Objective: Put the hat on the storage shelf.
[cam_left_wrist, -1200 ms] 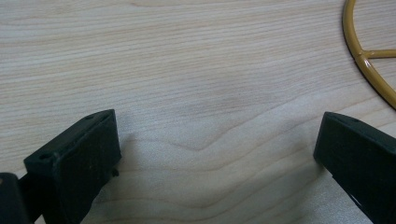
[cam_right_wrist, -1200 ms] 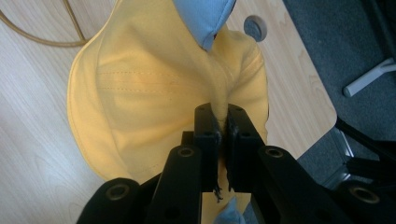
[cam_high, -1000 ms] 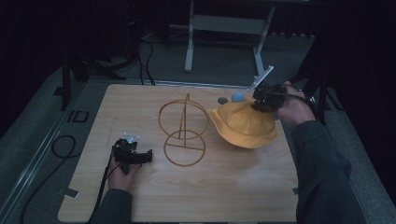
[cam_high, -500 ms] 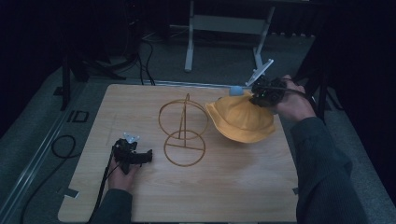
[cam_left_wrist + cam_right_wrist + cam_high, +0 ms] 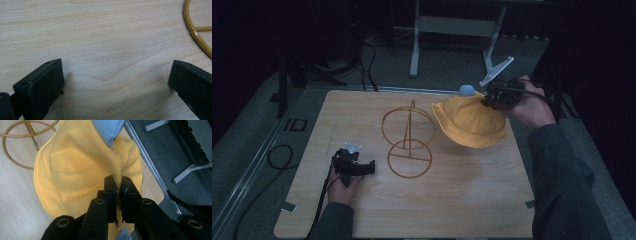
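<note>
Right gripper is clamped on a pinched fold of the yellow hat, holding it up off the table at the far right side; in the right gripper view the jaws are closed hard on a narrow ridge of fabric, with the hat's body hanging ahead of and below the gripper. Left gripper is released, jaws spread wide, nothing between them, resting low on the table just left of the wire stand. Risks, as I judge them: the bite is thin, just a crease of cloth, so a quick swing could let the fabric creep out and drop the hat. A pale blue piece sits at the hat's far edge beyond the gripper; can't tell if it's attached, and if loose it may fall. The stand looks light and nothing holds it; if the hat is meant for it, the sagging brim could snag the upper ring or post and tip or drag it. Orientation: the hat hangs tilted, brim spreading away from the right gripper toward the stand, with what reads as the crown side bunched at the jaws. Its long axis runs roughly from the gripper out toward the stand, sloping down away from the grip.
</note>
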`<state>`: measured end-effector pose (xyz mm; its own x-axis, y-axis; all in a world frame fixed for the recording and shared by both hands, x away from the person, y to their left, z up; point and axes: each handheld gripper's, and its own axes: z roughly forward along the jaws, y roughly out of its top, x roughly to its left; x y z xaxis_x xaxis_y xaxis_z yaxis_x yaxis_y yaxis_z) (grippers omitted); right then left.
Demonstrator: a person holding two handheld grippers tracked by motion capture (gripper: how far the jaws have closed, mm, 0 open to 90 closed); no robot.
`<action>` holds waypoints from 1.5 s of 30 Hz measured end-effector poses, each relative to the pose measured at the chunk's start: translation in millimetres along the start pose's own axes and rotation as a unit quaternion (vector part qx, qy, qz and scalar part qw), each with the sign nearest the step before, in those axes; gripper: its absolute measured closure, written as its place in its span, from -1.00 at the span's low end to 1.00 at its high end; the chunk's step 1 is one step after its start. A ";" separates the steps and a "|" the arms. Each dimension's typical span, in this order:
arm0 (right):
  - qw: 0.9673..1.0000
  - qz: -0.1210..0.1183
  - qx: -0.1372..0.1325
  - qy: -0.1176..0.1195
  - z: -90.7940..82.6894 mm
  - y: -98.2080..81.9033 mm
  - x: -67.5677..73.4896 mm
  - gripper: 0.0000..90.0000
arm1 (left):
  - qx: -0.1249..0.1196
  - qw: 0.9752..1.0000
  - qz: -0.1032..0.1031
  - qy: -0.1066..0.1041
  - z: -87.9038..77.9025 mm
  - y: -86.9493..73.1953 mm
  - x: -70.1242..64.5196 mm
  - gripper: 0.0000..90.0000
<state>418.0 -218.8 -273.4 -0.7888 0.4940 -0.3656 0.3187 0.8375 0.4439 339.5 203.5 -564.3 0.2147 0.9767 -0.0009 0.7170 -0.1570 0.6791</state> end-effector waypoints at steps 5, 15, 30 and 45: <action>1.000 -0.001 -0.009 -0.003 -5.0 2.5 0.6 0.88 | 0.001 1.000 0.002 0.000 -0.2 0.0 0.3 -0.99; 1.000 -0.004 -0.024 -0.003 -11.9 9.2 0.7 0.88 | 0.001 1.000 0.002 0.000 -0.1 0.0 0.2 -0.99; 0.999 -0.004 -0.048 -0.002 -22.5 17.3 0.0 0.89 | 0.001 1.000 0.001 0.000 -0.2 0.0 0.2 -0.99; 0.997 -0.008 -0.077 0.005 -41.4 28.8 1.1 0.89 | 0.000 1.000 0.001 0.000 0.0 0.0 0.1 -0.99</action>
<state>404.6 -203.7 -227.2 -0.7987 0.4778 -0.3657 0.2224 0.7992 0.5584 339.6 203.6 -564.3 0.2155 0.9765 0.0003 0.7162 -0.1582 0.6797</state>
